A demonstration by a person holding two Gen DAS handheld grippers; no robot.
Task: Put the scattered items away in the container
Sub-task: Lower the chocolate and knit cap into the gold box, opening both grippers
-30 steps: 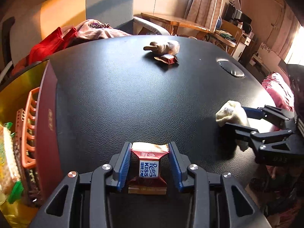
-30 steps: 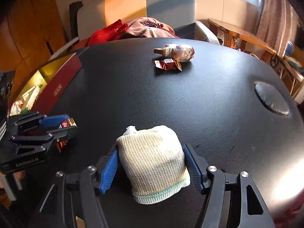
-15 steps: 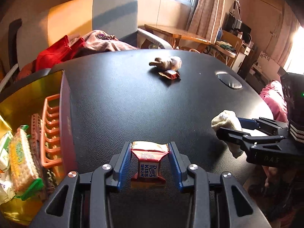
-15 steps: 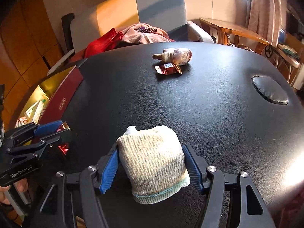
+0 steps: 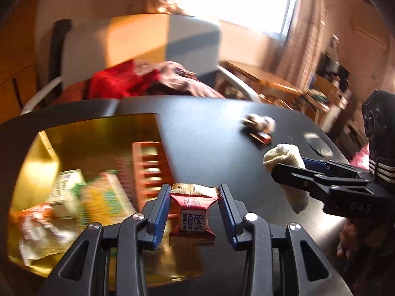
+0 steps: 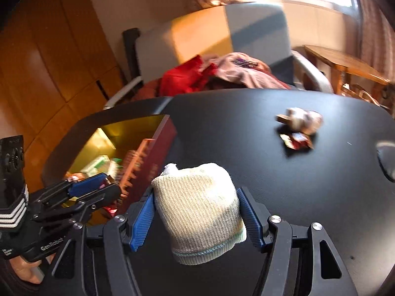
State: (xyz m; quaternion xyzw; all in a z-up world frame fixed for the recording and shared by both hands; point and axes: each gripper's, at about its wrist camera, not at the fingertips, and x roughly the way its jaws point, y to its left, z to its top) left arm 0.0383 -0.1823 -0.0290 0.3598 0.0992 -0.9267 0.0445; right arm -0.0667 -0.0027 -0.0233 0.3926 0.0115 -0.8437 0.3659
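Observation:
My left gripper is shut on a red and gold candy packet, held over the right rim of the gold-lined box. The same gripper shows at the lower left of the right wrist view, above the box. My right gripper is shut on a cream knitted glove, held above the black table near the box's red wall. From the left wrist view the glove hangs at the right. A rolled-up glove and a red candy wrapper lie on the table farther back.
Inside the box lie an orange comb-like rack and several snack packets. A chair with red and pink clothes stands behind the black table. A round inset sits at the table's right.
Both grippers rose and swung left toward the box with their loads. The left one went from over the table to over the box's rim, so the inside of the box came into view.

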